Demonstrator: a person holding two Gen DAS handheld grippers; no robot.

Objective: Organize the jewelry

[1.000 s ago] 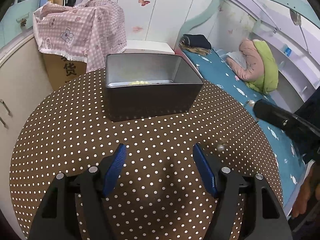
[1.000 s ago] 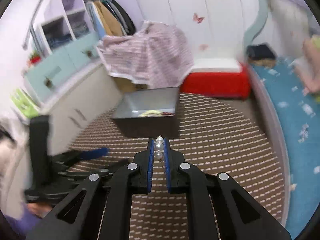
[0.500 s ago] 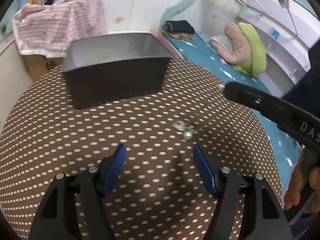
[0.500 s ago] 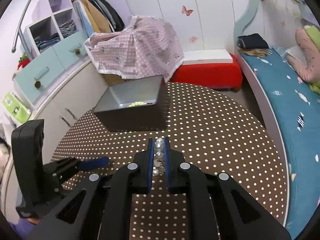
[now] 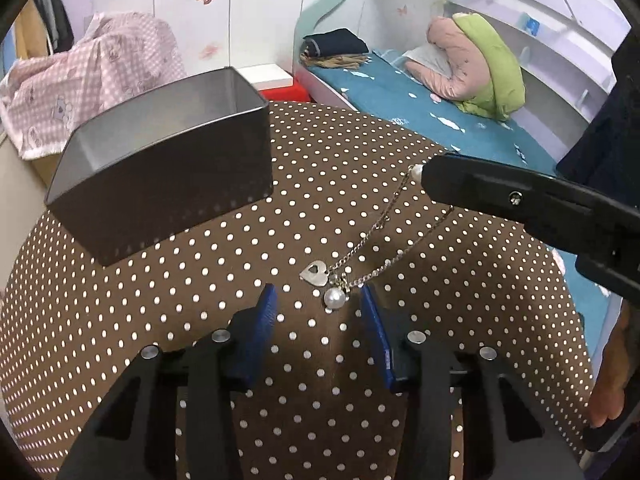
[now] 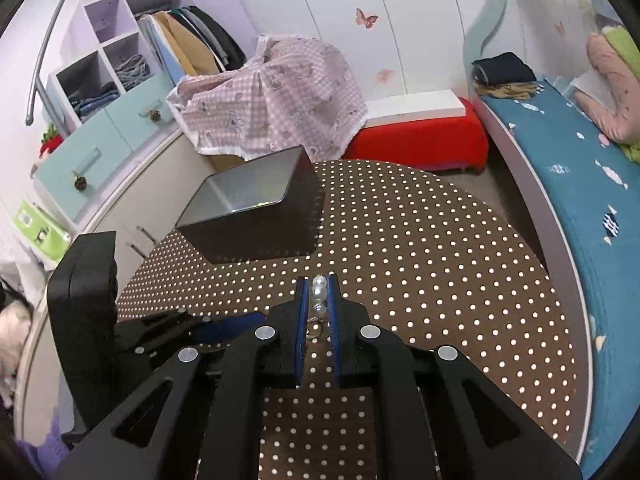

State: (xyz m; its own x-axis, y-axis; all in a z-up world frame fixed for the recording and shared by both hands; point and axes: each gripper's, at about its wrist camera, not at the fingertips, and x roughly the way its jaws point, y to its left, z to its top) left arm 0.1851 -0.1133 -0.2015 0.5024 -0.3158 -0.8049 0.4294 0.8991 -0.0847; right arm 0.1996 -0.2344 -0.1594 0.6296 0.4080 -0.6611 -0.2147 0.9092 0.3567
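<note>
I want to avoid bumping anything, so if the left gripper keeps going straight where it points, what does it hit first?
Most likely the necklace's pearl drop, which hangs just ahead between the closing jaws of the left gripper, with the heart charm beside it. Depth is uncertain; the dotted tablecloth lies right beyond.

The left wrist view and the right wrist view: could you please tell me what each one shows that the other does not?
Only the left wrist view shows the heart charm, the large pearl and the chain running up to the right hand-held gripper; the left hand-held gripper is closing around the pearl, pads not yet touching.

Only the right wrist view shows the small pearls clamped between the right gripper's pads and something yellow inside the box.

Both show the box, the dotted table and the pink checked cloth.
</note>
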